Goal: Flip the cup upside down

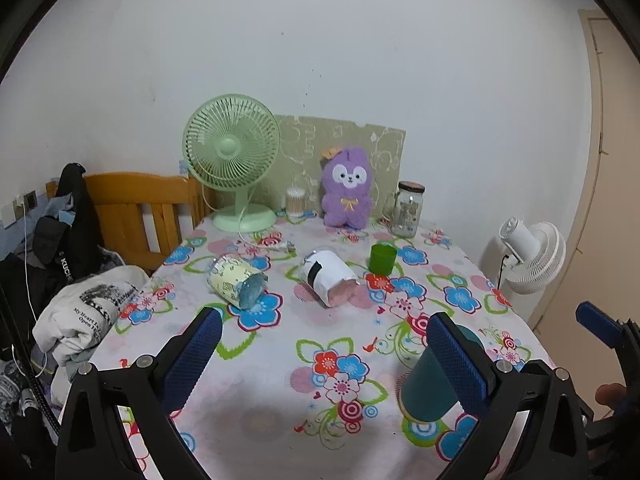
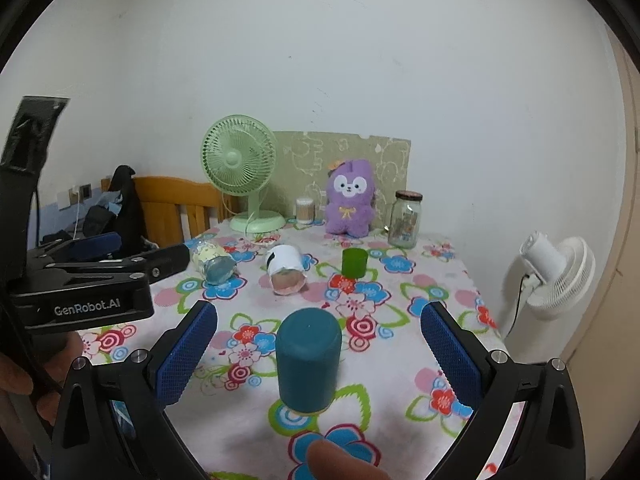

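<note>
From the right wrist view, at nine o'clock, the left claw (image 2: 120, 256) reaches in sideways over the desk (image 2: 400, 360), its body marked GenRobot.AI; in its own view the left claw (image 1: 320, 344) has its blue pads spread wide with only the flowered cloth between them. Behind it at ten o'clock stands a wooden headboard (image 2: 176, 204) with dark clothes hung on it. On the desk, a yellow-patterned cup (image 2: 212, 262) lies on its side, and just right of it a white-wrapped cup (image 2: 286, 270) also lies on its side, pink inside showing toward the camera. A green fan (image 2: 240, 168) stands at the far edge at eleven o'clock. At the centre, the teal cup (image 2: 309, 358) stands mouth down on the cloth, its closed base up, between the spread pads of the right claw (image 2: 318, 356), which touches it on neither side. In the left view the teal cup (image 1: 428, 384) sits at four o'clock, partly hidden behind the left claw's right pad. Beyond it are a small green cup (image 2: 354, 263), upright, a purple plush toy (image 2: 350, 200) at twelve o'clock, and a glass jar (image 2: 405, 219) at one o'clock. A white fan (image 2: 560, 272) stands off the desk at three o'clock.
</note>
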